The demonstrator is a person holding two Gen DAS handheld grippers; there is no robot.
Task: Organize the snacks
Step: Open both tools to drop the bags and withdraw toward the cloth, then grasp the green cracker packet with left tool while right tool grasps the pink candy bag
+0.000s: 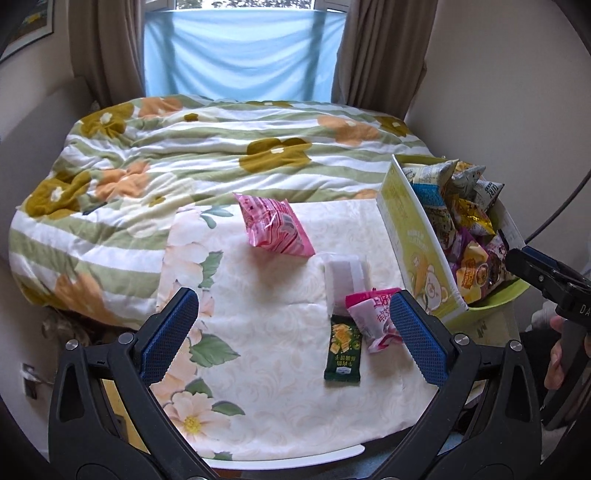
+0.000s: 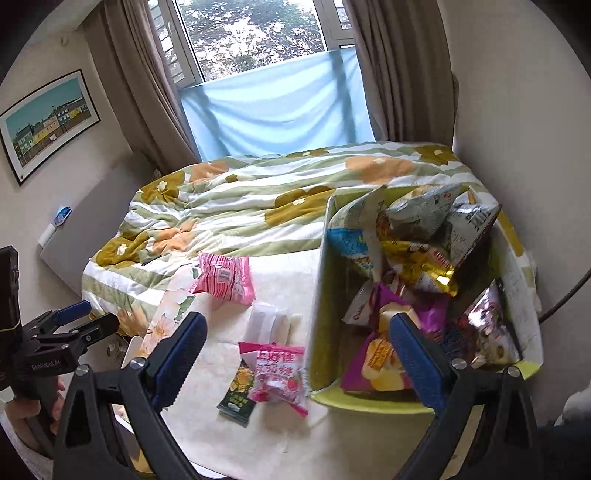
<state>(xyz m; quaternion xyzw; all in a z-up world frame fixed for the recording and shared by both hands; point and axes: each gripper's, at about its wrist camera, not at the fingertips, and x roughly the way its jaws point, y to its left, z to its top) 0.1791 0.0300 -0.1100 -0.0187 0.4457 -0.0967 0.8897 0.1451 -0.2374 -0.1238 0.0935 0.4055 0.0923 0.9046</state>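
A yellow-green box [image 1: 417,236] [image 2: 317,295] full of snack bags sits at the right of a floral cloth. On the cloth lie a large pink bag [image 1: 275,225] [image 2: 225,278], a white packet [image 1: 345,280] [image 2: 271,325], a small pink pack [image 1: 373,321] [image 2: 279,373] and a dark green bar [image 1: 343,350] [image 2: 238,393]. My left gripper [image 1: 295,336] is open and empty above the cloth, the small packs near its right finger. My right gripper [image 2: 295,358] is open and empty, straddling the box's near left wall.
The cloth [image 1: 258,332] covers a small table against a bed with a flowered quilt [image 1: 207,155]. Curtains and a window [image 2: 255,33] are behind. The left gripper shows at the left edge of the right wrist view [image 2: 70,332]; the right gripper shows at the right edge of the left wrist view [image 1: 546,277].
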